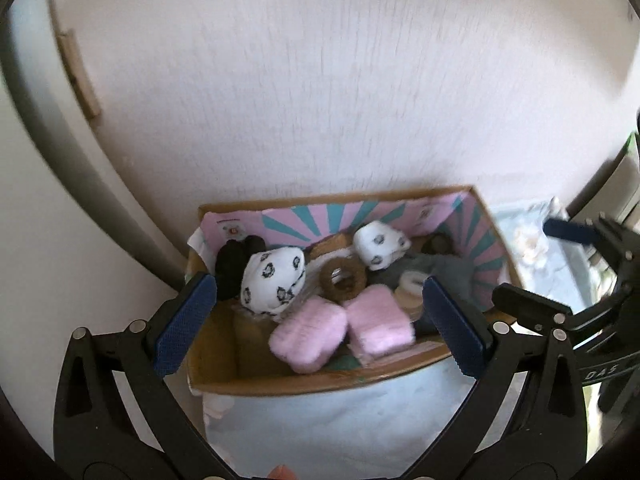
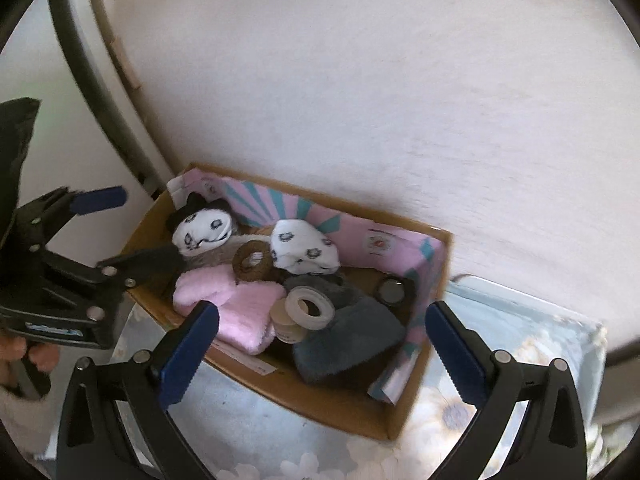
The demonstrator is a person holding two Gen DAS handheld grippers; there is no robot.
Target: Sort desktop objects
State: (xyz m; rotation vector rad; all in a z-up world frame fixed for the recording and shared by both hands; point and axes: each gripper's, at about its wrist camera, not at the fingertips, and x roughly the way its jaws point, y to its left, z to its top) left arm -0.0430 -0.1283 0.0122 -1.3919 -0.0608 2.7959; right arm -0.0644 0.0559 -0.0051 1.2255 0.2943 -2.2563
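Two grippers hover over one cardboard box (image 1: 304, 386), both with jaws spread wide and nothing between the pads. The left gripper (image 1: 322, 326) is above the box's near wall; the right gripper (image 2: 320, 354) hangs over the box's near edge on the other side.

Progress, as a judgement: sorting looks close to finished. All the small items in view sit inside the box, and the floral cloth (image 2: 500, 360) around it shows nothing loose. The far side of the table is out of frame, so leftovers cannot be ruled out.

Box contents:
- two pink fluffy socks (image 1: 340, 330), side by side toward the near wall
- two white patterned sock bundles (image 1: 274, 280), one left of centre, one further right near the back
- black bundle (image 1: 236, 264) in the back left corner, touching the left white bundle
- brown ring (image 1: 344, 278) in the middle, between the white bundles
- grey fluffy socks (image 2: 344, 340) at the right end
- white tape roll (image 2: 310, 306) resting on the grey pile, a beige roll (image 2: 286, 322) just beside it
- small dark round object (image 2: 392, 290) in the back right corner, too blurred to identify

The box has a pink and teal striped lining (image 1: 352, 214) and stands against a pale wall (image 1: 320, 80).
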